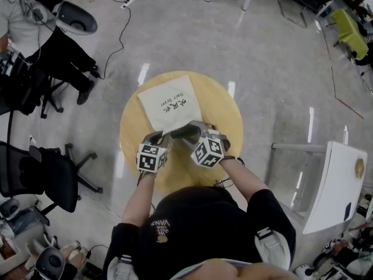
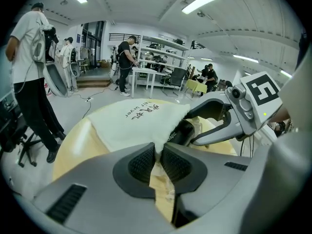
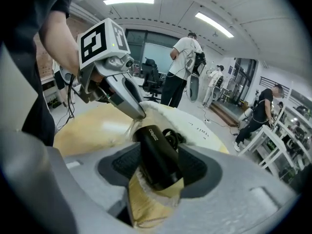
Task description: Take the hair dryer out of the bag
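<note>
- So, left gripper (image 2: pixel 157 156) is clamped on the bag (image 1: pixel 169 102) at its near edge, on the table (image 1: pixel 224 109).
- Right gripper (image 3: pixel 158 172): jaws apart around the dryer (image 3: pixel 155 147) barrel, no squeeze visible.
- Dryer pokes from the bag's near mouth; grip and pull-out remain.

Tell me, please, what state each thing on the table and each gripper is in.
bag, flat on the table, mouth edge pinched up.
hair dryer, partly out of the bag's mouth.
left gripper, shut on the bag's edge.
right gripper, jaws apart around the hair dryer.
</note>
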`<act>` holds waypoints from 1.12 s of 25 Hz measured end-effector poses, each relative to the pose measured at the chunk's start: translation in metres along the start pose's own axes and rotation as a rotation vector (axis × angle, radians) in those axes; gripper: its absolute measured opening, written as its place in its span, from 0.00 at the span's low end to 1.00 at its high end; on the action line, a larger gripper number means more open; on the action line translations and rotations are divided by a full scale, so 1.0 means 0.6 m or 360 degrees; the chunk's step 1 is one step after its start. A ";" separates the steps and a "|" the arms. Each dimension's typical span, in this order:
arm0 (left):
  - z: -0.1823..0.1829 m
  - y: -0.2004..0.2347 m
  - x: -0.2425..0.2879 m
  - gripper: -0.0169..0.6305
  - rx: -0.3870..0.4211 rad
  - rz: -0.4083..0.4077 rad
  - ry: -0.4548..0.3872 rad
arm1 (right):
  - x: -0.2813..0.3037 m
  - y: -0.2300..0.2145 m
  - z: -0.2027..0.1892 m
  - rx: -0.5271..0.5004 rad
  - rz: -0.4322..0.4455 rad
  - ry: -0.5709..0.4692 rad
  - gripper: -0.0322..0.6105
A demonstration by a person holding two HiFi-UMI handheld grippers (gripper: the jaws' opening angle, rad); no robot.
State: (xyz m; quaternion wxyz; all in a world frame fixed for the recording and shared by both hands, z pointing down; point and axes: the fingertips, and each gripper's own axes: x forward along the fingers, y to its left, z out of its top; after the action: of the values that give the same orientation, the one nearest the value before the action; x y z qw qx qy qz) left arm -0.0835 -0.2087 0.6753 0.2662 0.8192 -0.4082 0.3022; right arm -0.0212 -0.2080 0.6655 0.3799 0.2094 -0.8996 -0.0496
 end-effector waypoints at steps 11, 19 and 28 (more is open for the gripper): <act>0.007 0.001 0.011 0.10 -0.0001 -0.0041 0.0034 | 0.025 0.001 -0.030 -0.0381 0.0262 0.0264 0.51; 0.007 0.006 0.016 0.10 0.0006 -0.0052 0.0048 | 0.058 -0.003 -0.059 -0.0605 0.0371 0.0478 0.55; 0.003 0.026 0.020 0.10 -0.0027 -0.0075 0.0036 | 0.079 0.012 -0.053 -0.0548 0.0594 0.0619 0.57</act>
State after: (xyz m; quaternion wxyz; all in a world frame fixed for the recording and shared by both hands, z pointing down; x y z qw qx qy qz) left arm -0.0901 -0.2242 0.6858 0.2849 0.8228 -0.3884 0.3017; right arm -0.0306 -0.2186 0.7213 0.5771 -0.0212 -0.8115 -0.0895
